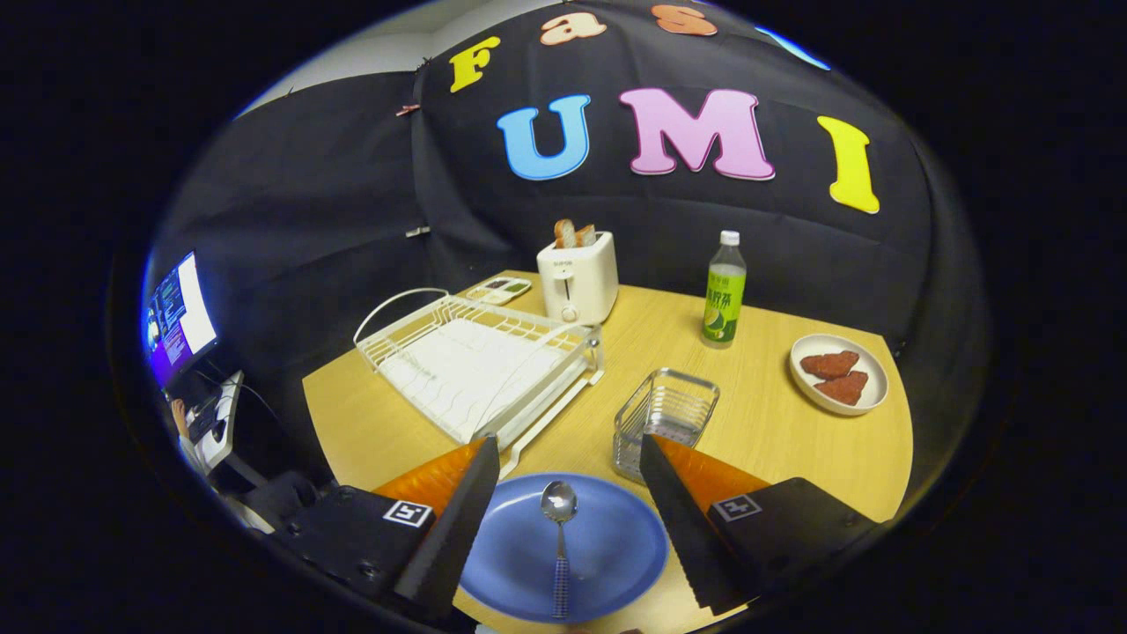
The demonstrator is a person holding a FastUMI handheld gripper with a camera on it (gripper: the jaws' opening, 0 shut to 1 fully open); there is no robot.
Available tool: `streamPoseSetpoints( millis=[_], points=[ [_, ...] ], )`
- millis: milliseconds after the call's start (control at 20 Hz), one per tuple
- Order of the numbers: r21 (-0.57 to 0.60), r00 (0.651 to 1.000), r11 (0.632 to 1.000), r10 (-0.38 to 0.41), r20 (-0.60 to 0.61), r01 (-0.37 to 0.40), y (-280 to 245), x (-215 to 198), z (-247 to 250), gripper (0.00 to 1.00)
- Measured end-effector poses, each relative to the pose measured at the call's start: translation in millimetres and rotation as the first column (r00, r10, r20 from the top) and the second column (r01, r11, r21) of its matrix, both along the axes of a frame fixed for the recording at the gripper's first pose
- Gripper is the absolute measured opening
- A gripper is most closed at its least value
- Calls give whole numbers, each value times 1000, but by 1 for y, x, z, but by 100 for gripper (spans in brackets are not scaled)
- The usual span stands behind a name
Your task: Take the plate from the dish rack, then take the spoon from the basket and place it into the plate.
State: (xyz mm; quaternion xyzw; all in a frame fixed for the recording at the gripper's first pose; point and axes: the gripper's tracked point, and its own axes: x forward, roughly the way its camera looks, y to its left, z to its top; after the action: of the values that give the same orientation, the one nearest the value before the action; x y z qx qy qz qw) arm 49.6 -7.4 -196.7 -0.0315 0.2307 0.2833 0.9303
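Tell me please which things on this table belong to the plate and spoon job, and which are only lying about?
Belong to the job: blue plate, spoon lying on it, white dish rack, wire basket, and the gripper, open, its fingers either side of the plate.

Just lying about: toaster with toast, green bottle, white dish of brown food, small tray, monitor.

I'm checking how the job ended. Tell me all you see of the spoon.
The spoon looks like shiny metal, with a rounded bowl and a patterned handle. It lies flat in the blue plate, bowl pointing away toward the wire basket. It sits between the open fingers of the gripper, and neither finger touches it.
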Motion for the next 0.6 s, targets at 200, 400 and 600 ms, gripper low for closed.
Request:
streamPoseSetpoints(
  millis=[200,400,600],
  points=[
    [51,989,993,-112,92,108,-13,20,59,99],
    [99,947,964,-262,183,248,-36,33,116,99],
    [147,865,898,-440,243,416,-71,26,156,99]
  ],
)
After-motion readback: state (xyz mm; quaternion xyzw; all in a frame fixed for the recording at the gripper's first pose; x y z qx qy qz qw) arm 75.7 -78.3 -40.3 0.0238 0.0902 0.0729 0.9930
